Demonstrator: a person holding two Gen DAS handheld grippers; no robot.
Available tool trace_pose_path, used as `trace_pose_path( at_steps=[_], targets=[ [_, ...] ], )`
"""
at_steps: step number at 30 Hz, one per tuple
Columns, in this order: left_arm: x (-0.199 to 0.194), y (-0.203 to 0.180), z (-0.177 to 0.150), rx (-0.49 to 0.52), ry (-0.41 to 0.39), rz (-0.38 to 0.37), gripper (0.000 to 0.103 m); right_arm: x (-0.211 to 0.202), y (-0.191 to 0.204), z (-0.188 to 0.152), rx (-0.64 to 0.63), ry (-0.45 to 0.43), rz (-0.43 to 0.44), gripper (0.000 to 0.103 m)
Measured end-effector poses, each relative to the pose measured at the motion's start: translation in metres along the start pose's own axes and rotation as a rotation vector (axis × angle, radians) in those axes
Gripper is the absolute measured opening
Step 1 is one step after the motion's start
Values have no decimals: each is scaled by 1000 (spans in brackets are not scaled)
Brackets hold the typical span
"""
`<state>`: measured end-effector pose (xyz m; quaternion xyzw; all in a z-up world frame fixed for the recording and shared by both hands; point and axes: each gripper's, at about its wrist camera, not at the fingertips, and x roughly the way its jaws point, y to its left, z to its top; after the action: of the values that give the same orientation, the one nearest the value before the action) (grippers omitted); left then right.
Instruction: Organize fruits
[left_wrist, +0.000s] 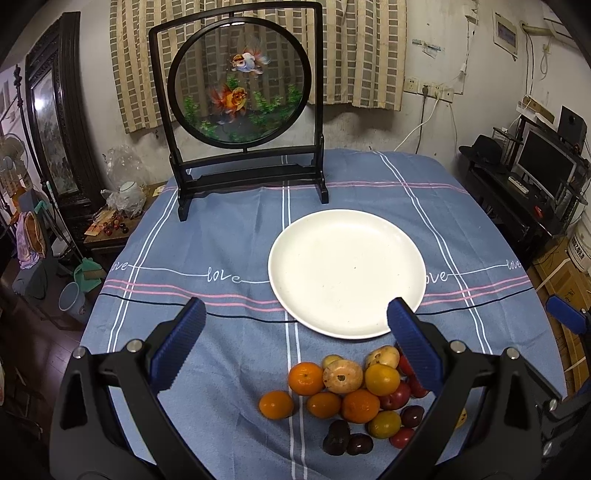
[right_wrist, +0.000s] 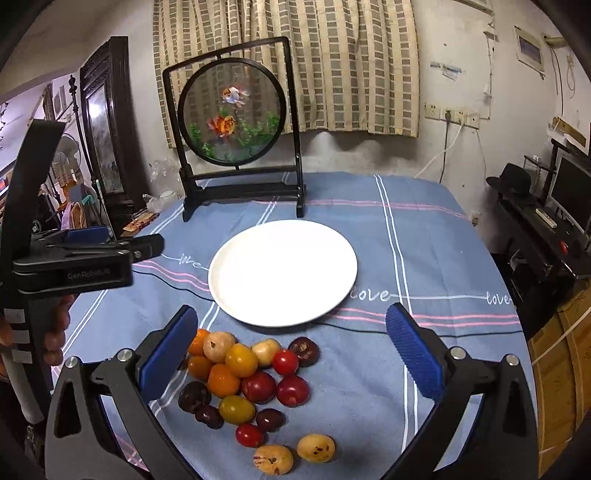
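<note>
A pile of small fruits (left_wrist: 354, 395) lies on the blue tablecloth near the front edge: oranges, yellow and tan fruits, red and dark purple ones. The pile also shows in the right wrist view (right_wrist: 243, 376), with two tan fruits (right_wrist: 293, 454) apart at the front. An empty white plate (left_wrist: 347, 273) (right_wrist: 282, 271) sits just behind the pile. My left gripper (left_wrist: 295, 343) is open and empty, hovering above the pile's left side. My right gripper (right_wrist: 291, 350) is open and empty above the pile. The left gripper's body (right_wrist: 85, 262) shows at the left of the right wrist view.
A black-framed round goldfish screen (left_wrist: 240, 81) (right_wrist: 232, 110) stands at the table's back left. A thin black cable (left_wrist: 155, 301) crosses the cloth in front of the plate. A desk with a monitor (left_wrist: 546, 166) stands to the right, and furniture and clutter to the left.
</note>
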<state>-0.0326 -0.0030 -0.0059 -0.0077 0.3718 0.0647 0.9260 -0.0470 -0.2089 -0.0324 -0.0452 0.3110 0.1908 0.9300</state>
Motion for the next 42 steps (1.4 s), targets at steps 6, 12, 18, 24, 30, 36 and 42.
trace_pose_path(
  at_steps=[6, 12, 18, 24, 30, 36, 42],
  targets=[
    [9, 13, -26, 17, 61, -3, 100, 1, -14, -25, -2, 84, -13, 102],
    [14, 24, -74, 70, 153, -32, 100, 0, -15, -84, -81, 238, 18, 102],
    [16, 42, -109, 54, 220, -42, 100, 10, 0, -122, -125, 365, 86, 76],
    [18, 22, -132, 128, 255, -95, 100, 31, 7, -142, -55, 461, 121, 67],
    [16, 23, -138, 117, 285, -103, 100, 49, 4, -145, 32, 490, 141, 55],
    [17, 23, -138, 104, 295, -134, 100, 67, 9, -145, 28, 490, 137, 44],
    [32, 2, -137, 100, 324, -203, 100, 58, -1, -139, 32, 465, 172, 42]
  ],
)
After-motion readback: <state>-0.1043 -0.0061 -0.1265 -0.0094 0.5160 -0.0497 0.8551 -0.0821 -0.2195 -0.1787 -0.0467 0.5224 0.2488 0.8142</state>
